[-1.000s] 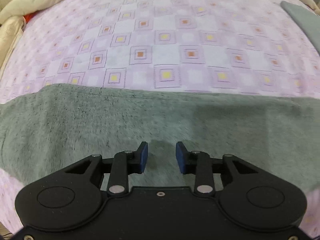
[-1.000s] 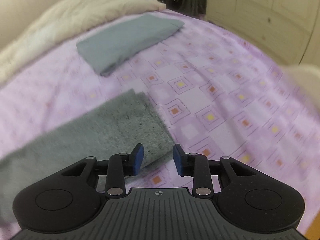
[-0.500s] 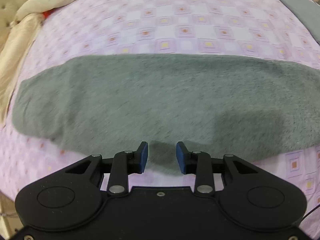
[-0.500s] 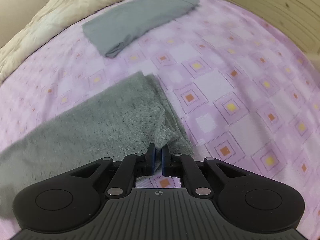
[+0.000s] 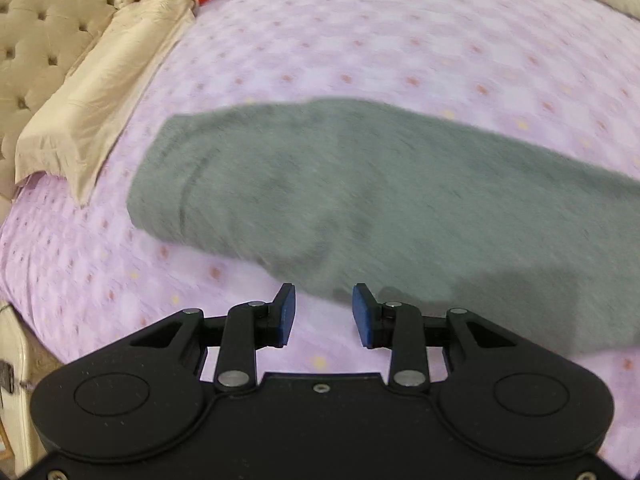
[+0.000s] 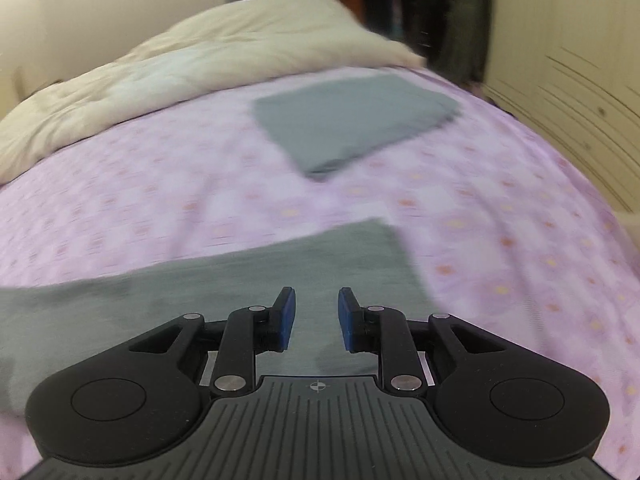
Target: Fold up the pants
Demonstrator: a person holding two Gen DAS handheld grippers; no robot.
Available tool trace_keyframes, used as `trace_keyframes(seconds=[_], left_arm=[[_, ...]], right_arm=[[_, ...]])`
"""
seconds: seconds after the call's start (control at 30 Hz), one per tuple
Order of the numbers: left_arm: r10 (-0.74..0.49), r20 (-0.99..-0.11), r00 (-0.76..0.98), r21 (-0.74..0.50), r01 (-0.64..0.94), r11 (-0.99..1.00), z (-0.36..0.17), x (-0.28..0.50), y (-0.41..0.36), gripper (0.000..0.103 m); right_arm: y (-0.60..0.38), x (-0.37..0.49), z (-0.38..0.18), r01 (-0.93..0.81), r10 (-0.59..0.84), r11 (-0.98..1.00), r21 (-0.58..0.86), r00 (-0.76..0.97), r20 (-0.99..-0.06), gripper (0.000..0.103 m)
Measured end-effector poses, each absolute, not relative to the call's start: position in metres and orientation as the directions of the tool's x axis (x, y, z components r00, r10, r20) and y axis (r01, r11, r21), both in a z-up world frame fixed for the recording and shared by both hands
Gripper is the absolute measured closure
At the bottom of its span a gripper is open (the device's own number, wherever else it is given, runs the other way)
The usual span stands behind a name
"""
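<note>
Grey-green pants (image 5: pixel 360 192) lie in a long folded strip across the purple checked bed sheet (image 5: pixel 360 40). My left gripper (image 5: pixel 323 312) hovers open above the strip's near edge, close to its rounded left end, with nothing between its blue pads. In the right wrist view the other end of the pants (image 6: pixel 280 272) lies under my right gripper (image 6: pixel 316 316). Its jaws are opening and stand apart above the cloth, and nothing is gripped between them.
A folded blue-grey garment (image 6: pixel 352 120) lies farther back on the sheet. A cream duvet (image 6: pixel 180 76) is bunched behind it. A beige pillow (image 5: pixel 104 92) and tufted headboard (image 5: pixel 36 32) lie at the left. Cupboard doors (image 6: pixel 580 60) stand at the right.
Both hands have swung away over the bed. The right gripper closed near the pants' corner half a second ago and has parted again. The left gripper stayed open and now views the pants' left end.
</note>
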State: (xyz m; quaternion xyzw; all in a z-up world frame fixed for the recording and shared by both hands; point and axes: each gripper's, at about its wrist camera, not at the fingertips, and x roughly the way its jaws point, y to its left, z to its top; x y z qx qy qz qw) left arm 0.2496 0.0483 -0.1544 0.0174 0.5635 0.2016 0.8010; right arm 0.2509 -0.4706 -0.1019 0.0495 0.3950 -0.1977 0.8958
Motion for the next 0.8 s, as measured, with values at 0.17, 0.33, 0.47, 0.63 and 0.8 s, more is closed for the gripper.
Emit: trace_keyframes(seconds=[0.17, 0.33, 0.47, 0.63, 0.8], left_arm=[[0.335, -0.884, 0.325, 0.253, -0.269, 0.929, -0.161, 0.280, 0.103, 0.059], [0.336, -0.887, 0.317, 0.253, -0.275, 0.927, -0.182, 0.301, 0.159, 0.056], [0.363, -0.888, 0.282, 0.307, -0.225, 0.925, -0.209, 0.302, 0.195, 0.052], [0.388, -0.872, 0.299, 0.364, -0.134, 0.922, -0.217, 0.297, 0.214, 0.054], [0.274, -0.873, 0.403, 0.227, -0.161, 0.960, -0.183, 0.298, 0.236, 0.053]], right_arm=[[-0.378, 0.283, -0.113, 0.283, -0.211, 0.959, -0.036, 0.620, -0.756, 0.080], [-0.279, 0.322, -0.126, 0.100, -0.066, 0.995, -0.005, 0.620, -0.782, 0.080], [-0.220, 0.355, -0.133, -0.025, 0.048, 0.999, 0.041, 0.597, -0.801, 0.080], [-0.159, 0.403, -0.138, -0.209, 0.153, 0.977, 0.044, 0.543, -0.825, 0.080], [-0.110, 0.448, -0.144, -0.359, 0.215, 0.933, 0.022, 0.508, -0.834, 0.076]])
